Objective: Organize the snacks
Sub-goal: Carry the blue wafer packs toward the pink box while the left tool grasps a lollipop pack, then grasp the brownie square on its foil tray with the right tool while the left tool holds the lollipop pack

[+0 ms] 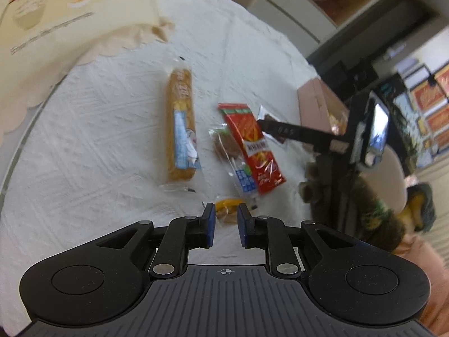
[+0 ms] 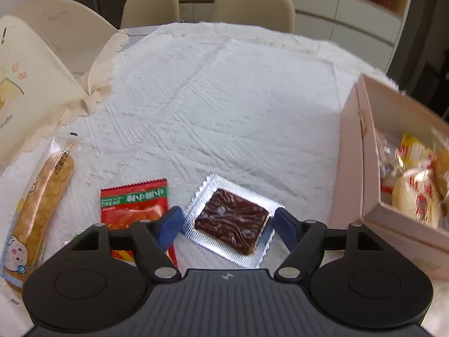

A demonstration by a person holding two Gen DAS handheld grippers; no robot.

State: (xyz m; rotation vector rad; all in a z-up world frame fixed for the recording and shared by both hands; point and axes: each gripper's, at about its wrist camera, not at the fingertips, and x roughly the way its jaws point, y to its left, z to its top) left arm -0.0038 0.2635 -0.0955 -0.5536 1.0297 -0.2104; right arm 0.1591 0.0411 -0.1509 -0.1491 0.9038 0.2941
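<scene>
Silver foil with a crimped, zigzag edge frames the dark brown square chocolate biscuit packet (image 2: 234, 220), whose clear window shows a glossy, marbled top. It lies flat on the white textured tablecloth (image 2: 224, 106), tilted diagonally, directly between the blue-padded fingers of the right gripper (image 2: 223, 226). That gripper's jaws stand wide apart, one on each side of the packet; whether the pads touch the foil edges cannot be told. Just left of it lies the red and green rectangular snack sachet (image 2: 134, 205), partly under the left finger's linkage, and further left the long golden bread stick in a clear wrapper with a blue cartoon label (image 2: 39, 207). To the right stands the pale pink cardboard box (image 2: 356, 168), already holding several yellow and red wrapped snacks (image 2: 415, 185). A cream paper bag with printed pictures (image 2: 31, 84) stands at the far left.

From the left wrist view, the left gripper (image 1: 226, 217) hovers low over the cloth with its jaws parted a little and nothing between them (a small orange-wrapped snack (image 1: 228, 210) lies just beyond the fingertips). Ahead sit the bread stick (image 1: 181, 129), the red sachet (image 1: 252, 146) and a clear-wrapped brown snack with a blue label (image 1: 233, 154) beside it, with the right gripper (image 1: 269, 125) reaching in from the pink box (image 1: 317, 101).
</scene>
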